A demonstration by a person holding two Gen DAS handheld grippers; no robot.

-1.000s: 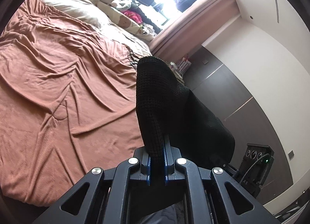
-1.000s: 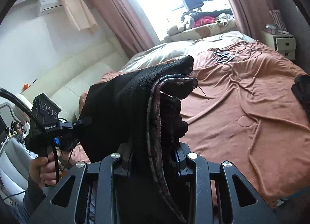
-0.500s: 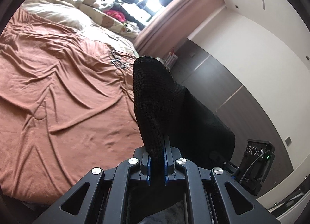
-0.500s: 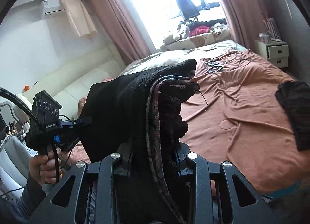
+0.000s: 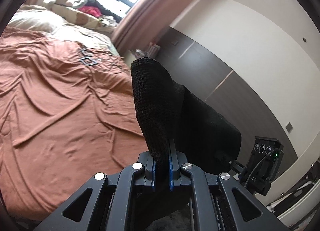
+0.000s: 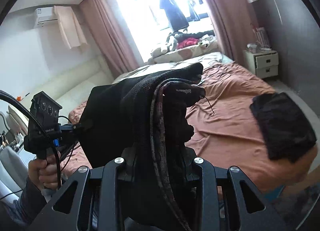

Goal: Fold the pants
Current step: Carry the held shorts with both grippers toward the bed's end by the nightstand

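1. Left wrist view: left gripper [image 5: 162,168] clamped tight on a fold of the black pants [image 5: 160,107], held aloft over the bed [image 5: 60,111].
2. Right wrist view: right gripper [image 6: 158,171] pinched on a thick bunch of the same pants [image 6: 140,115], waistband apparently inside.
3. Nothing laid flat yet; spreading and folding all left to do.
4. Folded dark garment [image 6: 282,125] already on the bed, possibly finished earlier work.
5. No containers in sight.

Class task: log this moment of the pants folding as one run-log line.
step: pants lifted over bed | left gripper: shut on pants | right gripper: shut on pants | folded dark garment: on bed
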